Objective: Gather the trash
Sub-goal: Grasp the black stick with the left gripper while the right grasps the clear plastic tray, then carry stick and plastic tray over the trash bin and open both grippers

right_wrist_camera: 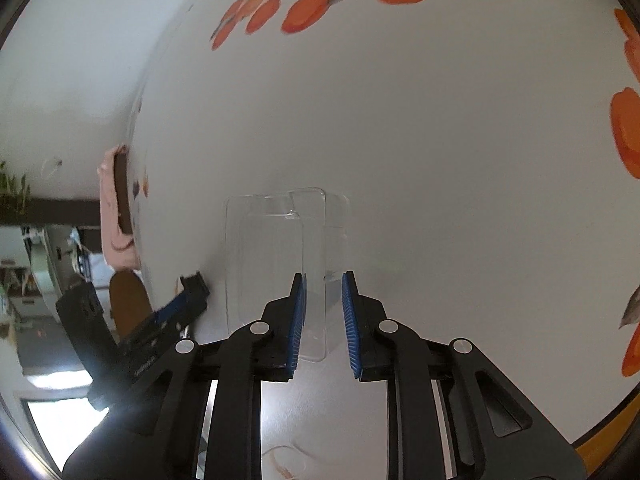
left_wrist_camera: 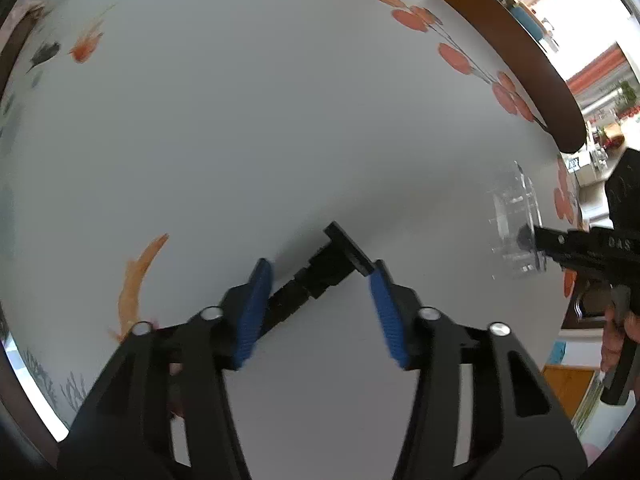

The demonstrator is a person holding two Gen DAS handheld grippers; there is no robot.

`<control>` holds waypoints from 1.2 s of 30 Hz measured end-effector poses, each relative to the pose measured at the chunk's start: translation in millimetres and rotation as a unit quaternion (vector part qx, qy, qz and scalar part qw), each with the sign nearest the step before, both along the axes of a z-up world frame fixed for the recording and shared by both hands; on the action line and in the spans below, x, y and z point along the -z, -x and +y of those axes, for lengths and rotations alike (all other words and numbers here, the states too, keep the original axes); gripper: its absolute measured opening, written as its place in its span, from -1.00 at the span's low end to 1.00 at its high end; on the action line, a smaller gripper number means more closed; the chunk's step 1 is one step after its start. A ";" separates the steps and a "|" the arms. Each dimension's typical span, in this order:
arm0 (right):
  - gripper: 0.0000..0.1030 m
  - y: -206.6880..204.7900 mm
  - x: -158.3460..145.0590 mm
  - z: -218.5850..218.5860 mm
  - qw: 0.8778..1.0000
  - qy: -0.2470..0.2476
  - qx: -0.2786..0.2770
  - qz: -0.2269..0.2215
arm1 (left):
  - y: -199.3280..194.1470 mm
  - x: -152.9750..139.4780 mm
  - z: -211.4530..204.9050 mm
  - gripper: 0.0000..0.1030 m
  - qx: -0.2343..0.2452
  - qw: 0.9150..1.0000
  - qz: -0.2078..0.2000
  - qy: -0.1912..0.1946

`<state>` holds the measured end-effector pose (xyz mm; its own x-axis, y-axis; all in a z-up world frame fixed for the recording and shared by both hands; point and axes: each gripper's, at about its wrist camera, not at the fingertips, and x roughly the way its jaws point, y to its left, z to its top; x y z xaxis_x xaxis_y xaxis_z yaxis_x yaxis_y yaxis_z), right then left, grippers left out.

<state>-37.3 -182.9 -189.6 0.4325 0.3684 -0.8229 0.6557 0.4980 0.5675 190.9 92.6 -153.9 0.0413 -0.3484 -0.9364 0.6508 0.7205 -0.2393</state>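
My left gripper point(left_wrist_camera: 320, 304) is spread wide, holding nothing. Just ahead between its fingers I see only its own dark shape on the white table point(left_wrist_camera: 240, 140); can't tell if that's shadow or reflection. Off to its right, the clear plastic tray point(left_wrist_camera: 516, 228) with my right gripper at its edge. My right gripper point(right_wrist_camera: 323, 320) is parted and straddles the tray's near wall point(right_wrist_camera: 316, 280), one blue pad each side, not clamped yet — lined up to pinch, I judge. Tray is transparent, thin, boxy, empty-looking, glinting at the corners.
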 end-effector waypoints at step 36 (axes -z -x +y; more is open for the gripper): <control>-0.61 -49.4 -38.3 257.8 0.821 -0.093 -0.555 -0.093 | 287.7 -64.9 261.8 -0.50 -0.583 0.811 -0.044 0.028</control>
